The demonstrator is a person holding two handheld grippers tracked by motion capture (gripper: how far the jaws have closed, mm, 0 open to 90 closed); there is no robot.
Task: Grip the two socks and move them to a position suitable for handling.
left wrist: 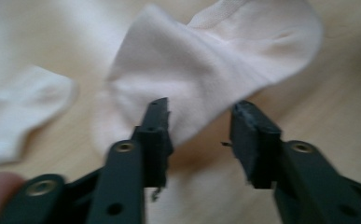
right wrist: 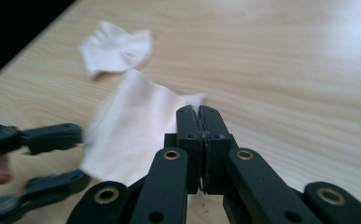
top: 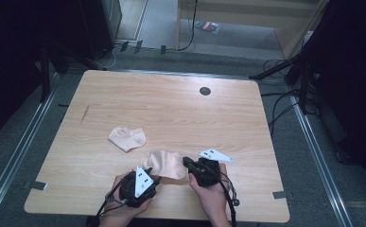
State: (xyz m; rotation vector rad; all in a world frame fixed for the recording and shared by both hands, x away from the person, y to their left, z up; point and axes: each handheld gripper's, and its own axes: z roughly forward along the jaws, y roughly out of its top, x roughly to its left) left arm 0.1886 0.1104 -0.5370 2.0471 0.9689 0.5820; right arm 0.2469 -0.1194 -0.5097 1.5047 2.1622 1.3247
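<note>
Two pale peach socks lie on the wooden table [top: 171, 109]. The far sock [top: 127, 138] [right wrist: 117, 49] rests crumpled to the left of centre. The near sock [top: 164, 163] [left wrist: 215, 60] [right wrist: 131, 130] sits between my two grippers near the front edge. My left gripper [top: 155, 179] [left wrist: 201, 123] is open, its jaws standing on either side of the near sock's edge with the left fingertip [left wrist: 158, 123] against the cloth. My right gripper [top: 186, 161] [right wrist: 198, 112] is shut on the near sock's right corner. The left gripper's open fingers [right wrist: 57, 135] also appear at the left of the right gripper view.
A round black grommet [top: 204, 91] sits in the table at the back, right of centre. The table's front edge runs just below the hands [top: 213, 198]. Cables and dark stands [top: 303, 75] stand on the floor beside the table at the right.
</note>
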